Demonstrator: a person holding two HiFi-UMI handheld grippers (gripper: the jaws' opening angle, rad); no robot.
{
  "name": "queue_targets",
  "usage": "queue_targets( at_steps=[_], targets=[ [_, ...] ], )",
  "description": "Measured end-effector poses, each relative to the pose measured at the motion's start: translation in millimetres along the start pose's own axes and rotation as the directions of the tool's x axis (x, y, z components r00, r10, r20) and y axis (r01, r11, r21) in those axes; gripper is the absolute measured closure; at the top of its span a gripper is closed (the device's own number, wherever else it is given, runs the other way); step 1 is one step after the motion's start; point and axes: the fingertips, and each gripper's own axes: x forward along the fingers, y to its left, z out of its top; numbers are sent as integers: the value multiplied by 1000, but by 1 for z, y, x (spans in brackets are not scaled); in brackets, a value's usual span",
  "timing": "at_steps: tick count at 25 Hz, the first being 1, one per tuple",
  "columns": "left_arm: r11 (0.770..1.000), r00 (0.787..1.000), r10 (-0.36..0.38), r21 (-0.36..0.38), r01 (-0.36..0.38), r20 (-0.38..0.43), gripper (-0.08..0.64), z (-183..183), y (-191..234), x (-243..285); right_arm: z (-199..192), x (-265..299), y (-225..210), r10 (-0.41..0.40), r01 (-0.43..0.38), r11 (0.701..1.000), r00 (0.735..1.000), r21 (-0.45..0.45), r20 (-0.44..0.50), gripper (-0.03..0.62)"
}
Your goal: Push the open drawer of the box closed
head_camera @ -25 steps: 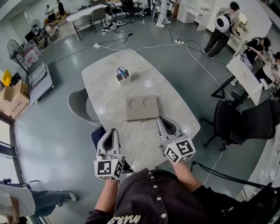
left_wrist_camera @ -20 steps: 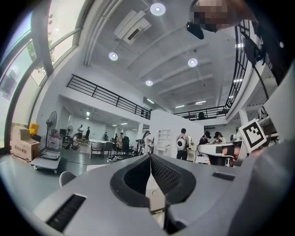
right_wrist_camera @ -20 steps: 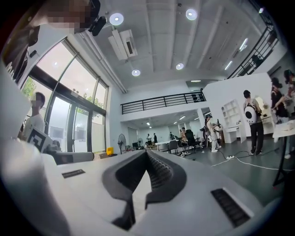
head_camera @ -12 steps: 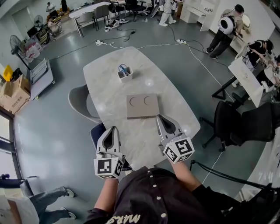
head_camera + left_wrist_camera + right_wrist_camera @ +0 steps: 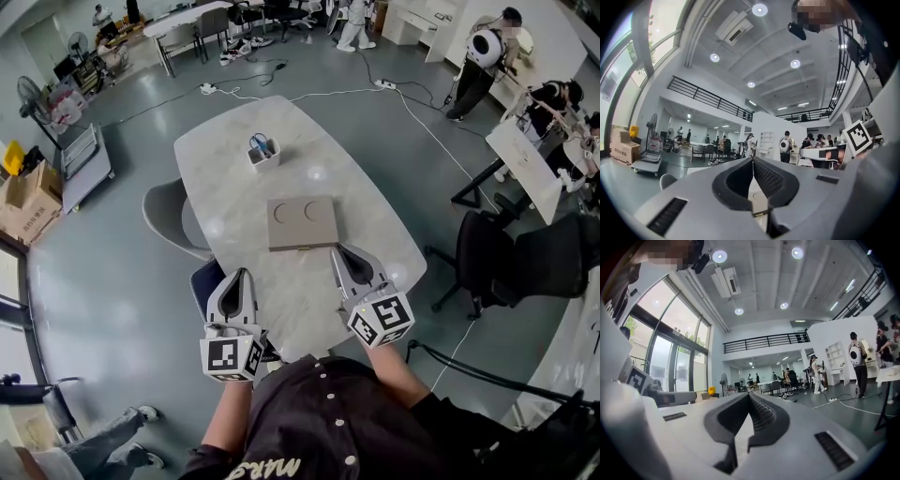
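Observation:
A flat beige box (image 5: 302,222) with two round recesses on its lid lies in the middle of the pale oval table (image 5: 225,178). A thin strip of its drawer (image 5: 303,248) shows along the near edge. My right gripper (image 5: 341,252) is shut and empty, its tip just short of the box's near right corner. My left gripper (image 5: 239,277) is shut and empty too, and hovers over the table's near left part, apart from the box. In the left gripper view the jaws (image 5: 752,160) meet at the tip, as they do in the right gripper view (image 5: 749,395).
A white holder with pens (image 5: 263,152) stands at the far part of the table. A grey chair (image 5: 167,220) is tucked in at the table's left side, and a black office chair (image 5: 525,258) stands to the right. Cables cross the floor beyond the table.
Both grippers stay shut and nearly where they were. The head view has shifted slightly, so the table and box sit a little higher and to the left in the frame.

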Motion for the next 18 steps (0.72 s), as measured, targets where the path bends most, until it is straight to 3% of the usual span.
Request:
queue_targets(
  at_steps=[18],
  targets=[
    [1000,1000,2,6,-2,-3,543,0,0,-5,2,3,9,20,-20,1000,1000,-9,-1,595]
  ],
)
